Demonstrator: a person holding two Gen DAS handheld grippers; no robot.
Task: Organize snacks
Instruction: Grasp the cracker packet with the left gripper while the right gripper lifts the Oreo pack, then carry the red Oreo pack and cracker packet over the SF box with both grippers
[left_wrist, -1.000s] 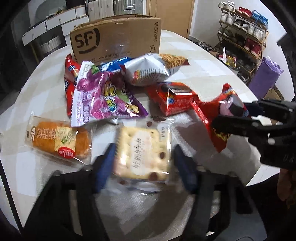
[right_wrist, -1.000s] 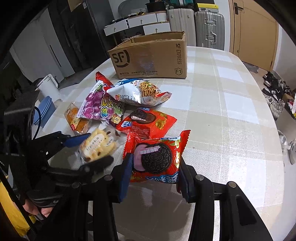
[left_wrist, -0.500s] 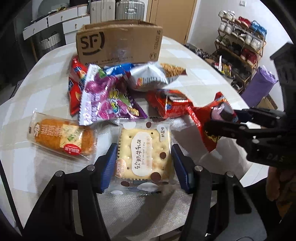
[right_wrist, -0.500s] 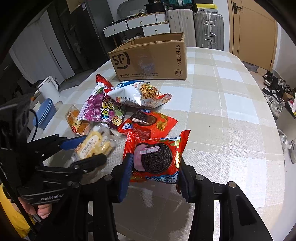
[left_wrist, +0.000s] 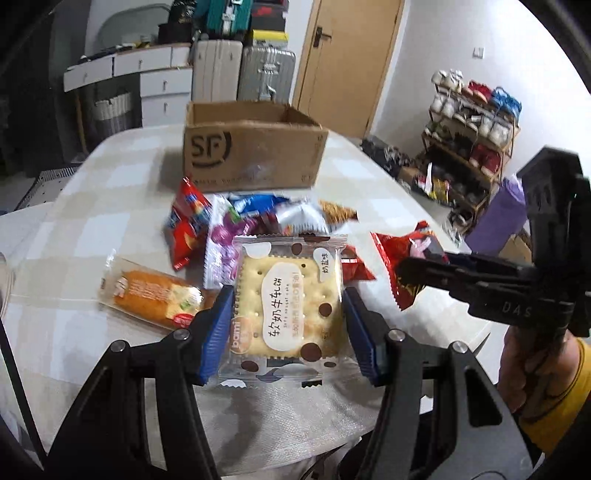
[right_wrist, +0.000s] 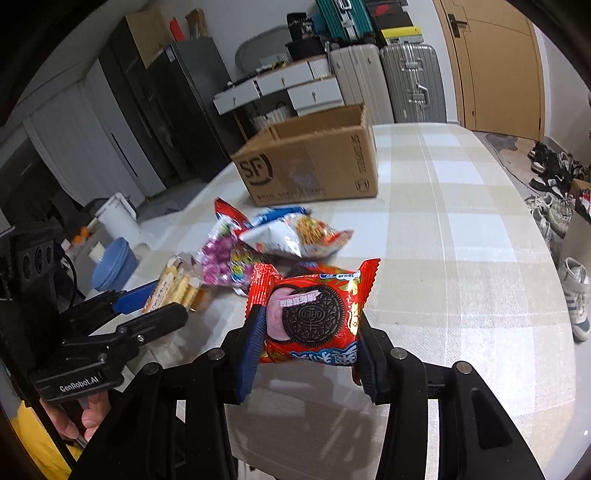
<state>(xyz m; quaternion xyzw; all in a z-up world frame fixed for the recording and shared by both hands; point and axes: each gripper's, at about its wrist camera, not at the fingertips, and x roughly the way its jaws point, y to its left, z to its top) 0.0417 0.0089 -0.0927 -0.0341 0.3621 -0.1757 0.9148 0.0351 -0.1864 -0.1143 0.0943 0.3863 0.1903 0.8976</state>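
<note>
Two packets are off the tabletop (right_wrist: 480, 258) at once, and that is where the risk sits. The cracker packet (left_wrist: 288, 306), low in the centre of the left wrist view, is clamped by its side edges between the blue pads of the left claw (left_wrist: 288, 325); the red Oreo packet (right_wrist: 310, 317), centre of the right wrist view, is pinched the same way by the right claw (right_wrist: 306, 347). Both wrappers are slick film with air inside, so a squeeze on the sides alone could let either one slide or swing out on the way to the cardboard box (right_wrist: 314, 166), which stands open in the upper middle of both views. A harder squeeze would likely crack the biscuit inside. The loose pile of snacks (right_wrist: 280, 240) lies between the claws and the box, so a low carry could drag a bag along or push it toward the tabletop's edge. The two claws are near each other, so converging on the one box opening could make them collide.
</note>
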